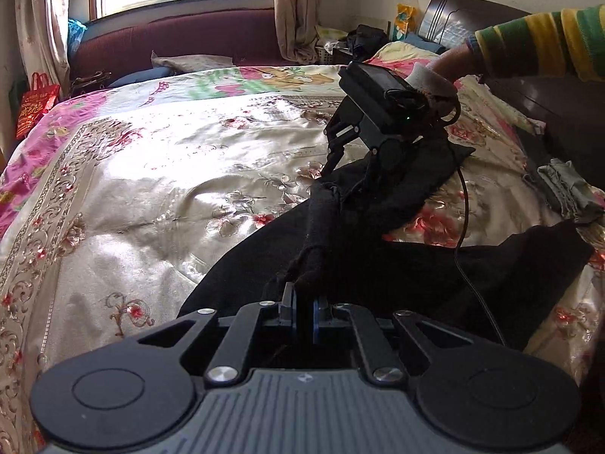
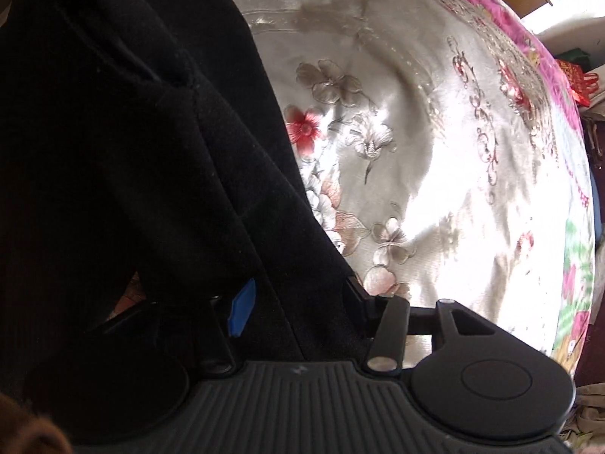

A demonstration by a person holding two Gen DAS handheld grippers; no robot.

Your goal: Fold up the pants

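Note:
Black pants (image 1: 378, 265) lie across the flowered bedspread (image 1: 170, 174). My left gripper (image 1: 302, 299) is shut on a bunched edge of the pants and holds it lifted. My right gripper (image 1: 348, 166) shows farther back in the left wrist view, with its fingers down on a raised fold of the pants. In the right wrist view the black cloth (image 2: 132, 151) drapes over and between the fingers (image 2: 242, 302) of the right gripper (image 2: 298, 299); the jaws stand apart with cloth in the gap.
A folded grey-green garment (image 1: 567, 189) lies at the bed's right edge. A dark headboard (image 1: 548, 106) stands right, a maroon sofa (image 1: 181, 41) under the window behind. A red bag (image 1: 36, 102) stands at left. A black cable (image 1: 465, 234) hangs over the pants.

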